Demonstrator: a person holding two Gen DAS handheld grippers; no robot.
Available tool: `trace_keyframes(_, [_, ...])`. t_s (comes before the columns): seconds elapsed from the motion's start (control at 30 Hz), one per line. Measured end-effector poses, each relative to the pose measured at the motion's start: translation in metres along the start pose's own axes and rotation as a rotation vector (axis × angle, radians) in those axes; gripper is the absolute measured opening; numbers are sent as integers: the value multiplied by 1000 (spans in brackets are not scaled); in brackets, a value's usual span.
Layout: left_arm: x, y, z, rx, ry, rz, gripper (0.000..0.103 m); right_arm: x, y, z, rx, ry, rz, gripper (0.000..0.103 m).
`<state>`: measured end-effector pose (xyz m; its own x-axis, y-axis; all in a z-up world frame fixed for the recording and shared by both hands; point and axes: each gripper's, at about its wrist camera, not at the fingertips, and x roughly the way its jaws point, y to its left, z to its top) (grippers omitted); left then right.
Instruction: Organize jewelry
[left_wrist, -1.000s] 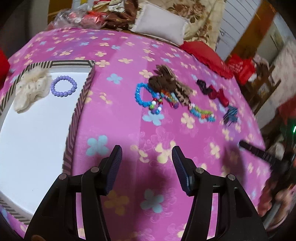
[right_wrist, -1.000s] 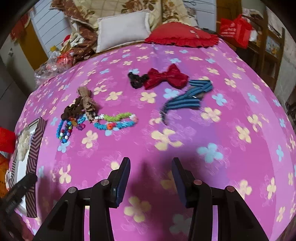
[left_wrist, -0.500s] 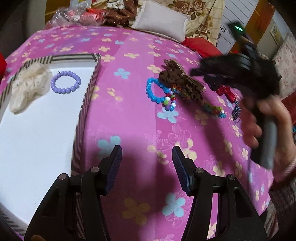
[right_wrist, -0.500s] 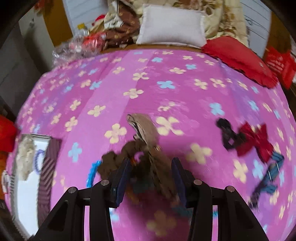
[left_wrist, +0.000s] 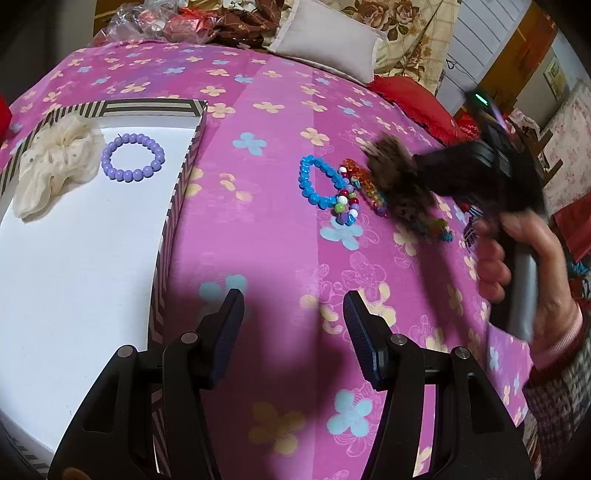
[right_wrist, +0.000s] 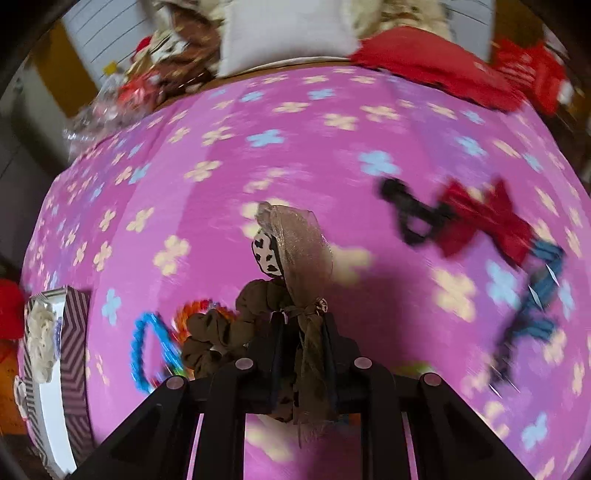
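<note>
— Where is the brown scrunchie (right_wrist: 225, 332) with the sheer ribbon?

— We have it in our right gripper (right_wrist: 301, 332): the jaws are pressed together on its ribbon knot, and the ruffled loop bulges out to the left of the fingers. From the left wrist view it shows as a dark blur (left_wrist: 397, 173) at the gripper's tip, above the pink flowered cloth (left_wrist: 258, 229).

— And what lies around it?

— Just beside it we see the blue bead bracelet (left_wrist: 314, 181), touching a small multicoloured bead bracelet (left_wrist: 347, 205) and a rainbow-coloured strand (left_wrist: 364, 182). Farther right in the right wrist view lie a red bow (right_wrist: 484, 218) with a black piece (right_wrist: 410, 210) touching it, and a blue striped bow (right_wrist: 535, 314).

— Our other gripper?

— Our left gripper (left_wrist: 293, 325) hangs over the cloth with its jaws spread wide, holding nothing. To its left stands the striped box (left_wrist: 177, 195), and inside, near its far end, we see a purple bead bracelet (left_wrist: 133, 157) beside a cream scrunchie (left_wrist: 55, 162).
</note>
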<state>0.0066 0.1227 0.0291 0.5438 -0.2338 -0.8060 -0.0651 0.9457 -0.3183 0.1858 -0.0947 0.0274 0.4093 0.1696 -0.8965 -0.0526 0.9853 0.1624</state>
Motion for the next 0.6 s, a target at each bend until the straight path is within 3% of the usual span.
trace_keyframes(0.17, [-1, -2, -2, 4, -7, 18, 56, -26, -32, -50, 4, 31, 52, 21])
trace_keyframes(0.33, [-6, -9, -8, 19, -19, 34, 56, -51, -48, -93, -14, -15, 105, 48])
trace_keyframes(0.6, [-6, -28, -12, 58, -22, 78, 56, -74, -57, -119, -106, -150, 122, 48])
